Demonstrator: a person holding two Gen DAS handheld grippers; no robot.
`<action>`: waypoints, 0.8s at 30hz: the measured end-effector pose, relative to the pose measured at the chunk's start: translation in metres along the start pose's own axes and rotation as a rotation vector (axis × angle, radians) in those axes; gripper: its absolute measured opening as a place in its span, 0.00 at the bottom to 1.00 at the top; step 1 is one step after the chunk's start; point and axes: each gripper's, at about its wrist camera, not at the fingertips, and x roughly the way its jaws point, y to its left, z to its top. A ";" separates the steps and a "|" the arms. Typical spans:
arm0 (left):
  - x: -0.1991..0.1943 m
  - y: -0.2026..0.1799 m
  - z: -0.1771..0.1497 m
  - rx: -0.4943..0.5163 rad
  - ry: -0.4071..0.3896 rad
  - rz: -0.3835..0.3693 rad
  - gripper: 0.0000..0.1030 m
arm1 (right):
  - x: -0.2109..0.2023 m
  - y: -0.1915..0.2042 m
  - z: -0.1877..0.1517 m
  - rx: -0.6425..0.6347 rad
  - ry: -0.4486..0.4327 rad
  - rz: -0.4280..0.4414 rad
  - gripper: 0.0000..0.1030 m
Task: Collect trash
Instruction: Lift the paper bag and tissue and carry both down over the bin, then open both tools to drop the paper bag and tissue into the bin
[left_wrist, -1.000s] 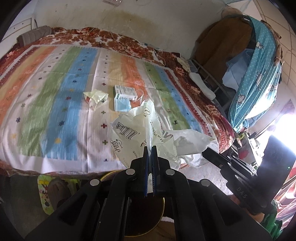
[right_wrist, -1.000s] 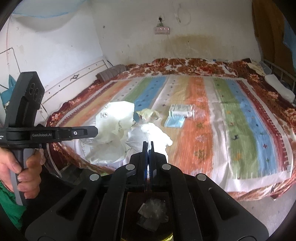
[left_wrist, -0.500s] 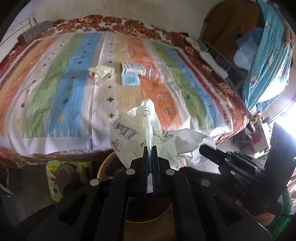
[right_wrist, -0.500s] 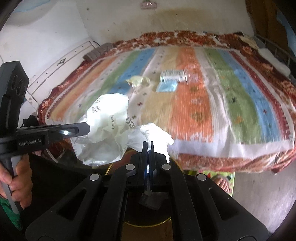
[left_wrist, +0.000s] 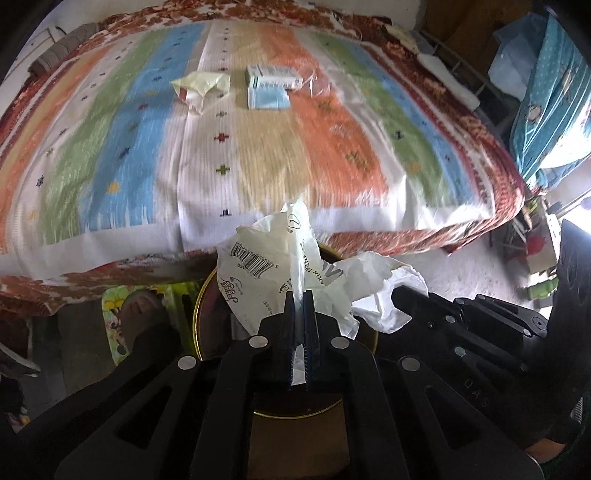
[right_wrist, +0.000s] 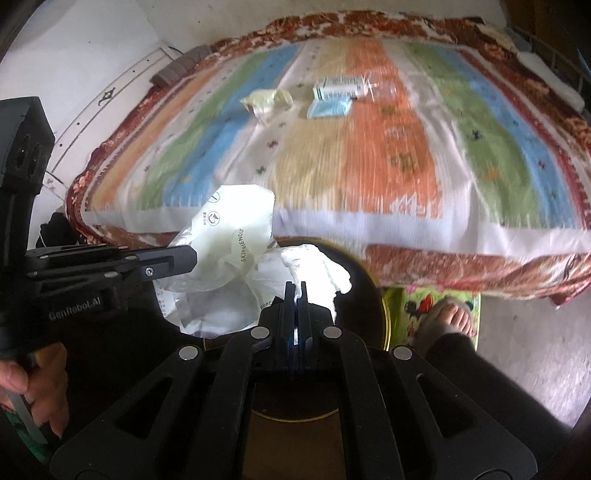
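The bed fills the upper part of both views, covered by a woven spread in orange, green, blue and white stripes with a rust floral border; its near edge hangs just above the floor, and most of the spread lies bare. Below that edge stands a dark round bin with a gold rim, beside a foot on a bright mat. Over the bin's mouth, the left gripper is clamped on a crinkled printed plastic bag, which stands up from its tips. The right gripper pinches crumpled white tissue. Toward the bed's far edge lie a yellowish wrapper, a small carton lying lengthwise across the stripes, and a blue packet touching it.
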 end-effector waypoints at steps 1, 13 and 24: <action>0.003 0.000 -0.001 0.000 0.012 0.004 0.03 | 0.002 0.000 -0.001 0.001 0.007 -0.003 0.00; 0.042 0.006 -0.005 -0.063 0.153 0.009 0.03 | 0.043 -0.020 -0.008 0.105 0.161 -0.013 0.00; 0.065 0.015 -0.002 -0.124 0.215 0.035 0.13 | 0.064 -0.025 -0.010 0.143 0.240 -0.022 0.05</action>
